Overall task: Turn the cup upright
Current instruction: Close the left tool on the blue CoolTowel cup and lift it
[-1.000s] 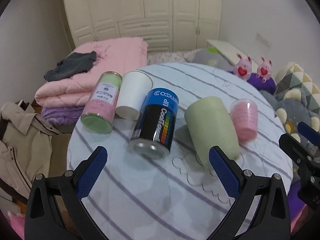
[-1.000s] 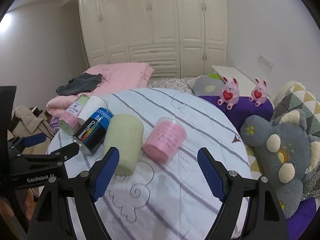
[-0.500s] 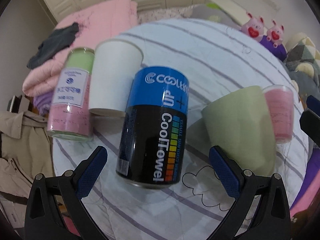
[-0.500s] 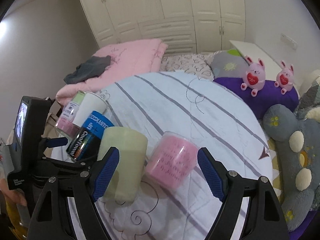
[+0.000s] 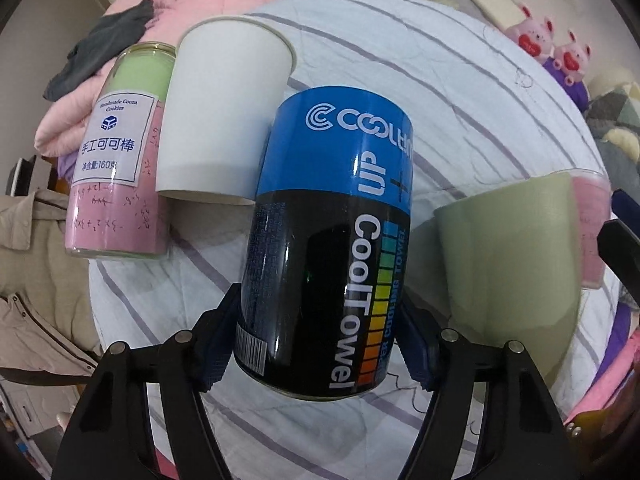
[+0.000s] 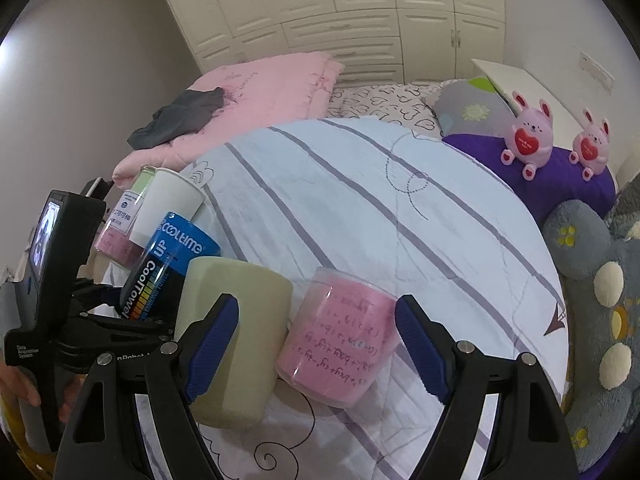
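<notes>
A blue and black CoolTowel can [image 5: 332, 240] lies on its side on the striped round table [image 5: 460, 92]. My left gripper [image 5: 320, 340] has its pads against both sides of the can's near end. The can also shows in the right wrist view [image 6: 168, 268]. A white paper cup [image 5: 228, 116], a pale green cup [image 5: 512, 256] and a pink clear cup [image 6: 340, 344] also lie on their sides. My right gripper [image 6: 316, 344] is open, its pads on either side of the pink cup and apart from it; the green cup [image 6: 232, 340] lies behind its left finger.
A green and pink cookie jar [image 5: 120, 152] lies left of the white cup. Pink folded quilts [image 6: 260, 92] lie beyond the table. Plush toys [image 6: 528, 136] and a grey bear [image 6: 600, 300] sit at the right. A beige jacket [image 5: 32, 264] hangs at the left.
My left gripper has moved forward and down and closed onto the CoolTowel can. My right gripper has moved closer to the pink cup and stays open.
</notes>
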A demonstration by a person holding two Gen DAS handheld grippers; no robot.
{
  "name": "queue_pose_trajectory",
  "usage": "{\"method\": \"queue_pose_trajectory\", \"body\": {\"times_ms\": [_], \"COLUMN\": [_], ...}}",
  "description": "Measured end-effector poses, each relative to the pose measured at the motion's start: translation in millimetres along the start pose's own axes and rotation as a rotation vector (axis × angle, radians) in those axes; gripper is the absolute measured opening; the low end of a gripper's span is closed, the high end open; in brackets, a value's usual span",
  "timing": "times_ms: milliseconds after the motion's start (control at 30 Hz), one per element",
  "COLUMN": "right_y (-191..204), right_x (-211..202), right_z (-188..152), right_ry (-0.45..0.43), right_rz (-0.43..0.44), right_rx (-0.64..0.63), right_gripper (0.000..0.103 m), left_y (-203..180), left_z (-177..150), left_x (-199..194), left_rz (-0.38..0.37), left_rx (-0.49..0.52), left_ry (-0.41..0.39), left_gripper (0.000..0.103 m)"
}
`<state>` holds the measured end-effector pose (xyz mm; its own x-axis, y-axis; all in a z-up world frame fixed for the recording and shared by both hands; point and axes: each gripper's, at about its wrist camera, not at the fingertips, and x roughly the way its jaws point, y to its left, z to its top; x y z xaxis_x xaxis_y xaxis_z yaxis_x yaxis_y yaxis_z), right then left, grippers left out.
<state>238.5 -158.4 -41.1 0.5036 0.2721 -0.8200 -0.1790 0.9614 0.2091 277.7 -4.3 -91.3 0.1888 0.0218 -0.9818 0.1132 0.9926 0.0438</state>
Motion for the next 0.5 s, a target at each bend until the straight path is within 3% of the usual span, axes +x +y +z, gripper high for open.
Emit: {"method": "queue_pose_trajectory", "body": {"times_ms": [500], "right_y": [-0.9], "right_x": [-15.9], "right_z": [-8.9], "right_ry": [-0.005], "right_rz": [-0.031], "right_rx": [0.02], "right_gripper": [0.082], "left_y": [9.3], "left_z": [-28.1], "left_x": [-14.4], "left_rz": [-0.025], "left_rx": [-0.029], "left_ry": [-0.025], "left_gripper": [0.071]}}
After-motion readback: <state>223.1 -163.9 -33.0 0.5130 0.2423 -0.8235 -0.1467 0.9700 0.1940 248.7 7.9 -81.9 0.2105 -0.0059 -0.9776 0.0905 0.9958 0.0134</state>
